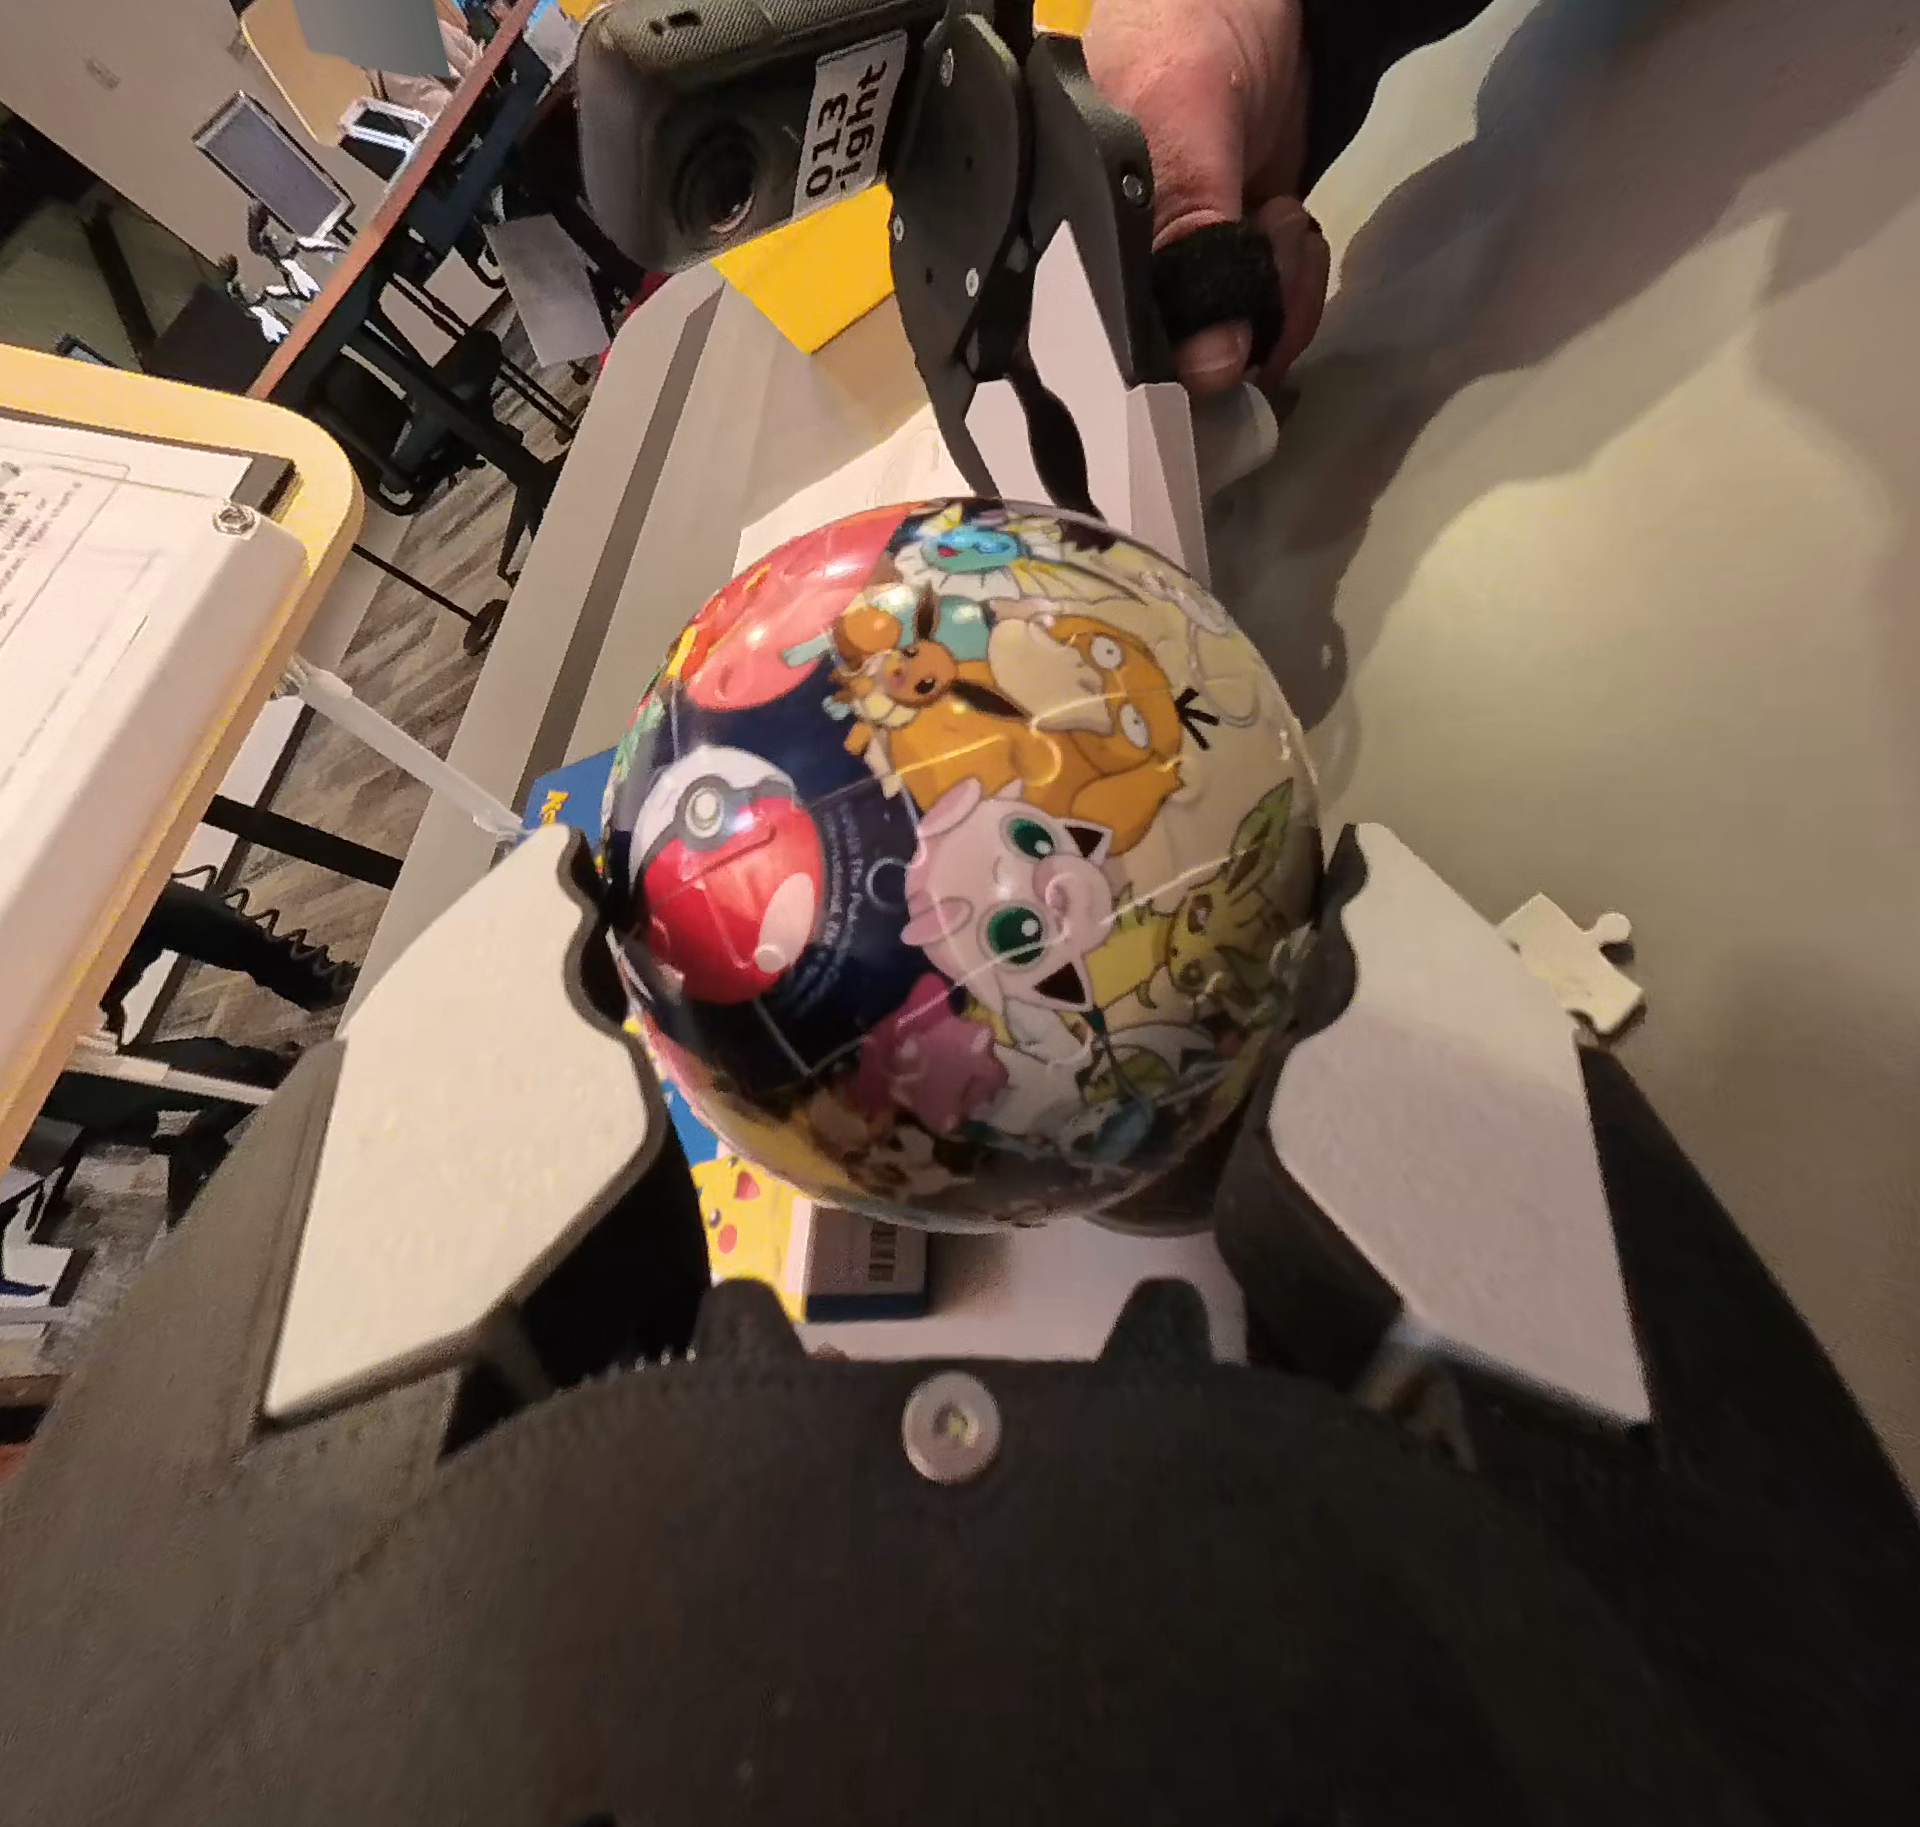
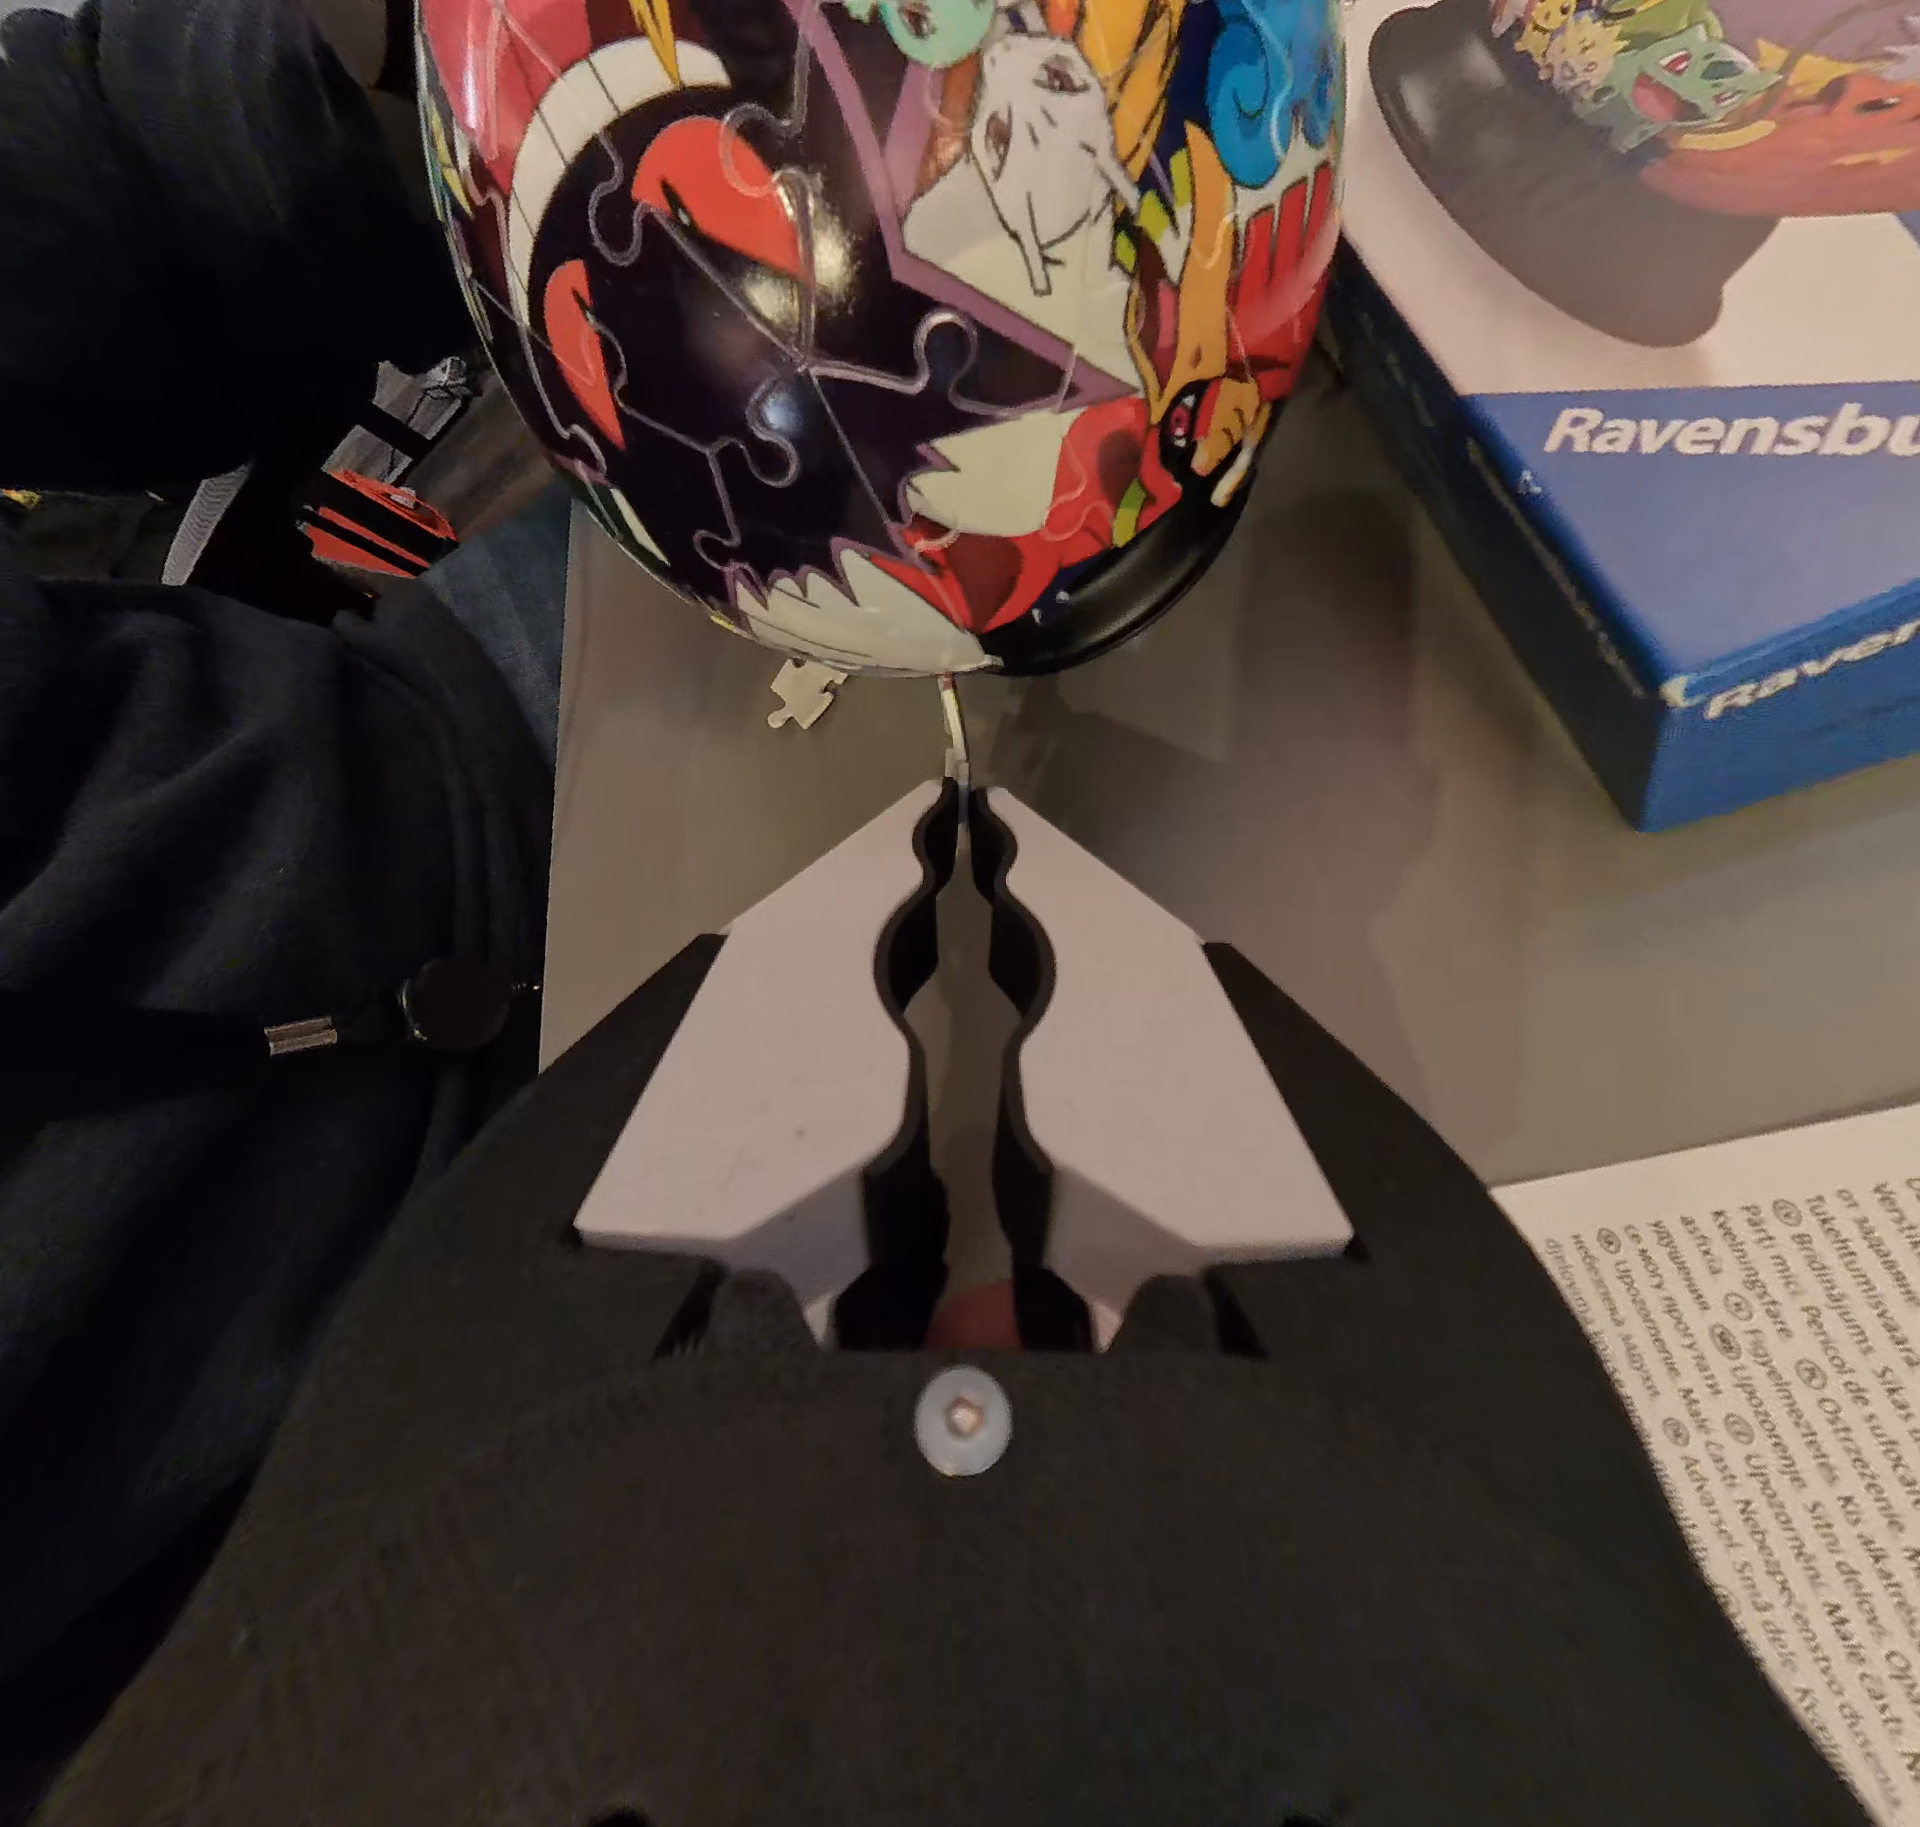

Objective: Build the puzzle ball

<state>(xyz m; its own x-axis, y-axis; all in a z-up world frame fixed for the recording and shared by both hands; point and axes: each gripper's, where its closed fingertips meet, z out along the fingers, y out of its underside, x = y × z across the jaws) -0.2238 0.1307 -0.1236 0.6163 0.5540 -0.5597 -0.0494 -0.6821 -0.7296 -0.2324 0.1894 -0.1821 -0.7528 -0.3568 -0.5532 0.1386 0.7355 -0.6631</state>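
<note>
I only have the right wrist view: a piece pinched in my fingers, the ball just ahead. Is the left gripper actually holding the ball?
Observer: Yes. The left gripper has one finger pressed against each side of the puzzle ball.
Operator: Any open gap on that side for my puzzle piece?
Observer: None visible; the face toward the left camera looks fully tiled.
Operator: Where am I against the ball from there?
Observer: Your right gripper meets the ball at its far upper edge.
</note>
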